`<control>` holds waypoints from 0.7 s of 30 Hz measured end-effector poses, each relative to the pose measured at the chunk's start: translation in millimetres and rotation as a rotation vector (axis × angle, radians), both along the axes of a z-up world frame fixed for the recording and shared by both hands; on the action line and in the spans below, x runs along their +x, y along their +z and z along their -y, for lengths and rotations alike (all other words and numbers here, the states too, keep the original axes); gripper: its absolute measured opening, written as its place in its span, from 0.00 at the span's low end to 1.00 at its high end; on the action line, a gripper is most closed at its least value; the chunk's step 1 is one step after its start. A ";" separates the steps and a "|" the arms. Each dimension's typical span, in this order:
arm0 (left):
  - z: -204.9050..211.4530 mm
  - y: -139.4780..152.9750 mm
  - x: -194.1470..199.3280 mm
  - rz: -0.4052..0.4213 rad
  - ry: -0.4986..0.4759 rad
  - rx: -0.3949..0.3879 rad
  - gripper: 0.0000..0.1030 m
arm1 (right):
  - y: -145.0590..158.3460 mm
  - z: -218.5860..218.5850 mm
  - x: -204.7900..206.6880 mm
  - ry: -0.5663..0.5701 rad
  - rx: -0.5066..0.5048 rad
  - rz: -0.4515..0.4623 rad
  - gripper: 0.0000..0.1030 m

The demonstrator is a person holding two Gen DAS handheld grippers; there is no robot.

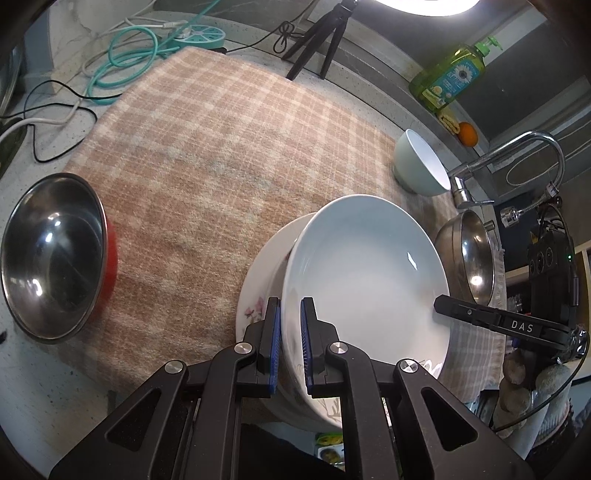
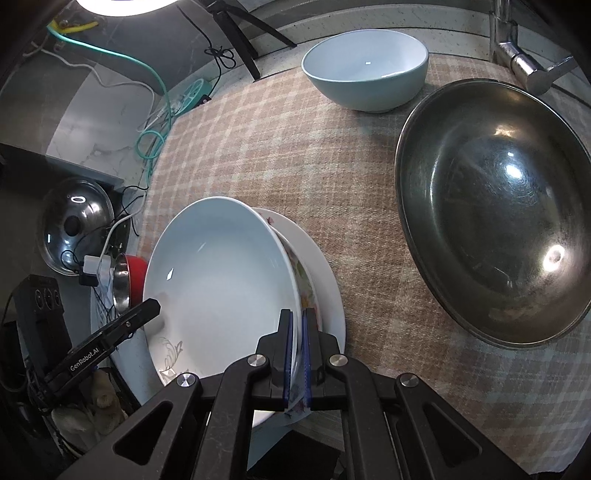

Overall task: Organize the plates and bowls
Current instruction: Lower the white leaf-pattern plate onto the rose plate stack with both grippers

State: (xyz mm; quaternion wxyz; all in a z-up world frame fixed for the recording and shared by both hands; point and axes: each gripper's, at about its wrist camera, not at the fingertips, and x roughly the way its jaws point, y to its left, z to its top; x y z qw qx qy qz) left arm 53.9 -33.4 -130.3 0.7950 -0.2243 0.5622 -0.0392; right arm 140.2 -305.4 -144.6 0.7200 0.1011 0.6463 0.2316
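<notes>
Pale-blue plate (image 1: pixel 365 266) rim sits clamped between both grippers' fingers (image 1: pixel 274 343), over floral plate (image 1: pixel 255 295).

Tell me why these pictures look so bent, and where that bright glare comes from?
Left wrist view: fisheye lens curves the checked cloth; a lamp blazes at the top edge. Right wrist view: same bending; the lamp throws glints inside the steel bowl and the white plate.

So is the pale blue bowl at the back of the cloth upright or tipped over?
Upright. The pale blue bowl stands on its foot on the checked cloth, mouth up, showing an empty white inside.
</notes>
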 end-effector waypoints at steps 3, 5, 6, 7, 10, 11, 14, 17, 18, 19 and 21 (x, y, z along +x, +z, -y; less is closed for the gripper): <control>1.4 -1.8 -0.9 -0.004 0.003 -0.001 0.08 | -2.4 1.2 -0.9 0.001 0.001 -0.005 0.05; 1.6 -3.1 -1.1 -0.007 0.004 -0.002 0.08 | -3.6 1.6 -1.2 0.000 0.001 -0.009 0.05; 1.9 -3.8 -1.3 -0.008 0.004 0.000 0.08 | -4.2 1.7 -1.5 0.000 0.000 -0.010 0.05; 1.9 -4.2 -1.5 -0.009 0.005 0.001 0.08 | -4.7 1.6 -1.7 0.001 0.000 -0.011 0.05; 1.3 -5.3 -2.6 -0.013 0.008 0.001 0.08 | -5.5 0.5 -1.9 0.005 0.000 -0.014 0.05; 1.6 -5.3 -2.8 -0.013 0.009 0.002 0.08 | -5.7 -0.1 -2.0 0.006 0.000 -0.015 0.05; 1.3 -5.9 -3.3 -0.014 0.011 0.005 0.08 | -6.1 -1.1 -2.5 0.011 -0.001 -0.015 0.05; 1.5 -6.9 -4.1 -0.016 0.012 0.005 0.08 | -7.1 -1.4 -2.5 0.013 -0.003 -0.018 0.05; 1.8 -7.3 -4.3 -0.017 0.011 0.005 0.08 | -7.6 -1.3 -2.3 0.014 -0.002 -0.020 0.05; 1.9 -7.8 -4.6 -0.018 0.013 0.004 0.08 | -8.0 -1.0 -2.4 0.013 -0.002 -0.021 0.05; 2.4 -8.9 -5.0 -0.020 0.011 0.005 0.08 | -8.5 -1.0 -2.8 0.014 -0.005 -0.020 0.05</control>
